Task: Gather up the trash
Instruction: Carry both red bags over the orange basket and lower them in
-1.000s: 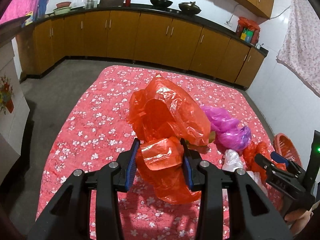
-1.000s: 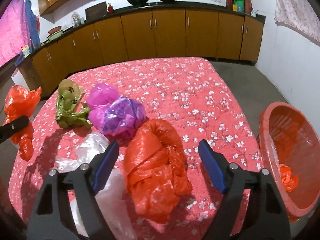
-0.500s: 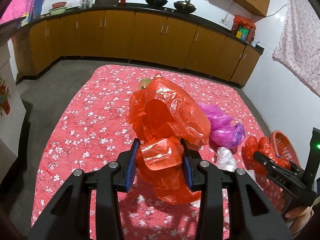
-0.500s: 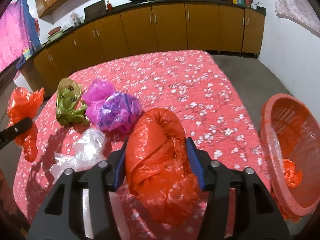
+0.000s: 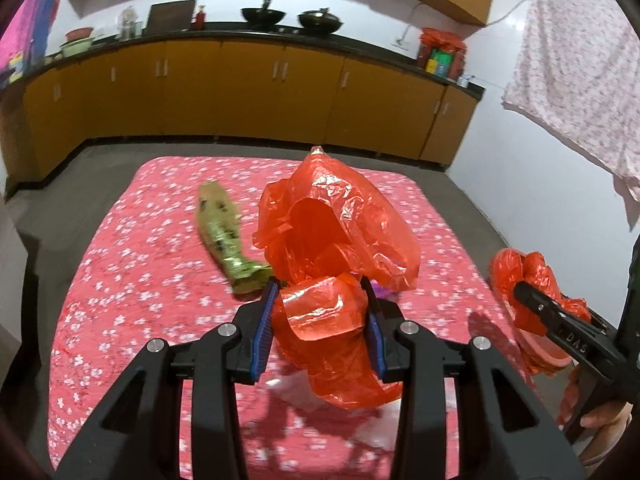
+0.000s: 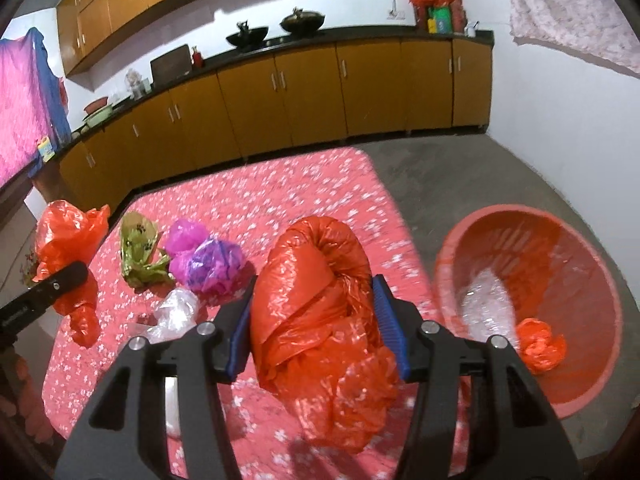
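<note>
The left gripper (image 5: 319, 318) is pinching a loose red bag (image 5: 336, 236) above the flowered cloth (image 5: 132, 300). The right gripper (image 6: 316, 330) is clamping a knotted red bag (image 6: 320, 312) (lifted clear of the cloth), beside the red basket (image 6: 560, 240).

Dim indoor light from overhead, colours oversaturated. Heavy fisheye bend and black vignette at corners. Motion blur smears the floral cloth (image 6: 280, 200) ahead of my claw and the basket (image 6: 532, 304) to its right. Glare specks on orange bag (image 6: 320, 304); soft shadows beneath.
</note>
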`<state>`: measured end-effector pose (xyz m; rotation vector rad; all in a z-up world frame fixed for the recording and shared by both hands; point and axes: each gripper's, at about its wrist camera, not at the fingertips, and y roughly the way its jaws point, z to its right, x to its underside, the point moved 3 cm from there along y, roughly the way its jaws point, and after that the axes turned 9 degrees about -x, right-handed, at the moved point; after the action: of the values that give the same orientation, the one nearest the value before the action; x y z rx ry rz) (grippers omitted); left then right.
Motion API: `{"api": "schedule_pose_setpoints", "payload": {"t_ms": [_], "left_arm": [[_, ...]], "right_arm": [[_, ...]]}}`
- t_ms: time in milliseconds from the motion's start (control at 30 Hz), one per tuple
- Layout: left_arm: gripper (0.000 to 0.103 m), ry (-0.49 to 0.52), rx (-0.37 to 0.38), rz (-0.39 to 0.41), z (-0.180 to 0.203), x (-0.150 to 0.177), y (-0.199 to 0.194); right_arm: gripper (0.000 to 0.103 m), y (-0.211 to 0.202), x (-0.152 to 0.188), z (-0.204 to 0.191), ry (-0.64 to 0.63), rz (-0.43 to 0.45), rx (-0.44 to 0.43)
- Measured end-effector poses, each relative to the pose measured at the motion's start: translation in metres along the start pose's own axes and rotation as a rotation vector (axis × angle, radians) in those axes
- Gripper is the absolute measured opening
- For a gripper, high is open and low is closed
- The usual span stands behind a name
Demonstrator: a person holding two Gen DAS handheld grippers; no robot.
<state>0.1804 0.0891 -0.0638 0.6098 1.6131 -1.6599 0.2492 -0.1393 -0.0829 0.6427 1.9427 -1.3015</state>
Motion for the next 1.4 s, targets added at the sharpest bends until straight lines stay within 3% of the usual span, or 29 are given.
{"api": "schedule_pose_setpoints", "payload": {"t_ms": [633, 1033, 1400], "left_arm": [[0.039, 0.121, 0.183, 0.004, 0.103, -0.001, -0.005], [0.039, 0.199, 0.314, -0.008, 0.192, -0.007, 0.006], [0.039, 0.284, 0.404, -0.052, 0.265, -0.002, 0.034]], "right_arm": [[0.054, -0.100, 0.005, 0.062, 0.031, 0.160, 0.161], [0.054, -0.123, 0.007, 0.125, 0.102, 0.197, 0.280], [0.053, -0.118, 0.009, 0.177, 0.175, 0.212, 0.349]]}}
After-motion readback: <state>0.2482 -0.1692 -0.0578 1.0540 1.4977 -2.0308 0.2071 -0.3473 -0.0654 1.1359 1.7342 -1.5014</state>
